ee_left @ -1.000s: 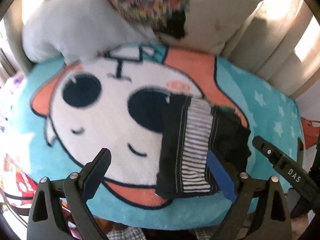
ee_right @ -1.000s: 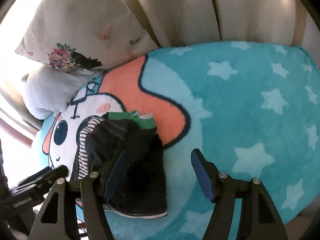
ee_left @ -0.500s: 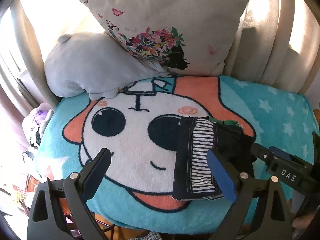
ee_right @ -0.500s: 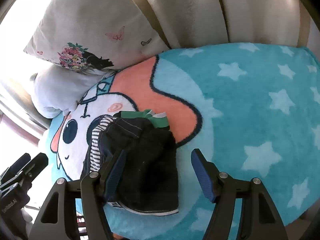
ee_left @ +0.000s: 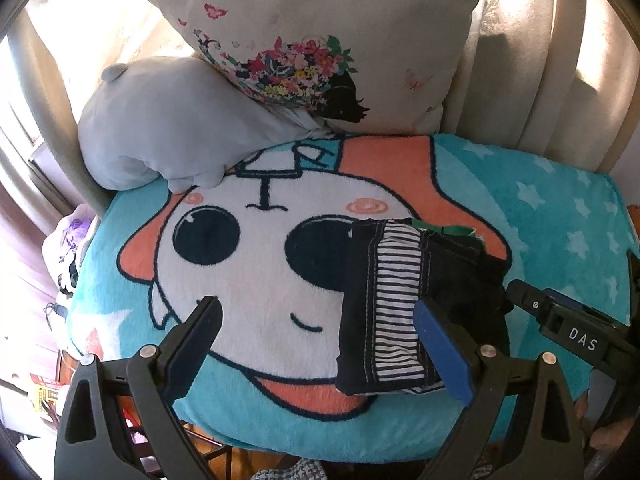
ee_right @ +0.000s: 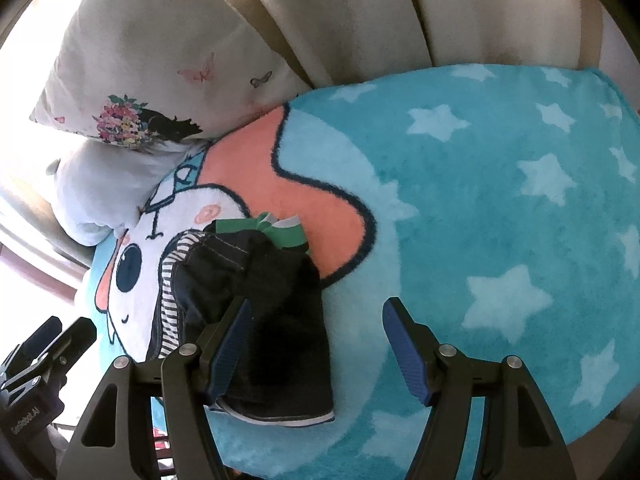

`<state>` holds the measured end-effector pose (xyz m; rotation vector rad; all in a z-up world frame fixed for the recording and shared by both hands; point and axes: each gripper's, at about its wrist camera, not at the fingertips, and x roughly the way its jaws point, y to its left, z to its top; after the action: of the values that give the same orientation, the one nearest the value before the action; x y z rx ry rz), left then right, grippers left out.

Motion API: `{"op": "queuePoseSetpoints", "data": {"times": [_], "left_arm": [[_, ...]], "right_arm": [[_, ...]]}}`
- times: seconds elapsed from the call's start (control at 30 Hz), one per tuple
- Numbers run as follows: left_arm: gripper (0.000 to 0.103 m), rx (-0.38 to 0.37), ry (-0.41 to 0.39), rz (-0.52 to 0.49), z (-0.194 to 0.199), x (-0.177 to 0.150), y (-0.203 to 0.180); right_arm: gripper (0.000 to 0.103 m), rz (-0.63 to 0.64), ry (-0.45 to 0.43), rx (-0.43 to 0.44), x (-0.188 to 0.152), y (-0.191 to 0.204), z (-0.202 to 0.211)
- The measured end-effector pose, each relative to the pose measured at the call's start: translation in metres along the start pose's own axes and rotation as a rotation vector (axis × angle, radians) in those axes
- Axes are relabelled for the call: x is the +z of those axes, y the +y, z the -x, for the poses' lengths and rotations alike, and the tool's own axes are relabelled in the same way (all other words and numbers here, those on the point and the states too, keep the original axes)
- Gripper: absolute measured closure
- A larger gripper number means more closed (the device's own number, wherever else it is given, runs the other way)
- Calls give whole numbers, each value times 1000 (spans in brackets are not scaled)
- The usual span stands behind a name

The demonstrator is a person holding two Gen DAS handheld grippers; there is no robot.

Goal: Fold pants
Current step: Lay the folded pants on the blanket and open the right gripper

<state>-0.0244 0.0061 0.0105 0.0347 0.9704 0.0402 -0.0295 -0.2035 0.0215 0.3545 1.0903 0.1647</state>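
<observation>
Turquoise cartoon blanket (ee_left: 560,208) bears folded pants (ee_left: 404,304); left claw (ee_left: 320,340), "GenRobot.AI", and right claw (ee_right: 316,344), "DAS", gape empty.

Cartoon blanket (ee_left: 280,264), floral pillow (ee_left: 320,40), grey plush (ee_left: 168,120), curtains (ee_right: 440,12)

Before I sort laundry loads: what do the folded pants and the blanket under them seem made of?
Folded pants: likely dark denim, matte, with pale contrast stitching; the striped panel looks like thin knit lining. Blanket: fuzzy plush fleece, probably synthetic, visible nap at the colour edges.
</observation>
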Motion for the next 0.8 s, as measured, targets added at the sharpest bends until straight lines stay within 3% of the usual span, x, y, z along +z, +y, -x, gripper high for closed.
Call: {"op": "queuePoseSetpoints", "data": {"times": [0.33,0.4,0.47,0.63,0.8], "left_arm": [[7,-18,57,39,-11,-5,-2],[7,-47,71,63,-15,-6,0],[7,-117,89,144,-20,-6,12],[7,-193,138,312,-36,-14,47],[7,-278,211,370,-57,-18,62]], "right_arm": [[30,4,29,1,-3,-7,-6],[30,-2,33,1,-4,-11,-7],[30,-8,37,8,-5,-16,-7],[30,-21,30,82,-8,-24,-5],[29,-22,45,160,-6,-18,-11]]}}
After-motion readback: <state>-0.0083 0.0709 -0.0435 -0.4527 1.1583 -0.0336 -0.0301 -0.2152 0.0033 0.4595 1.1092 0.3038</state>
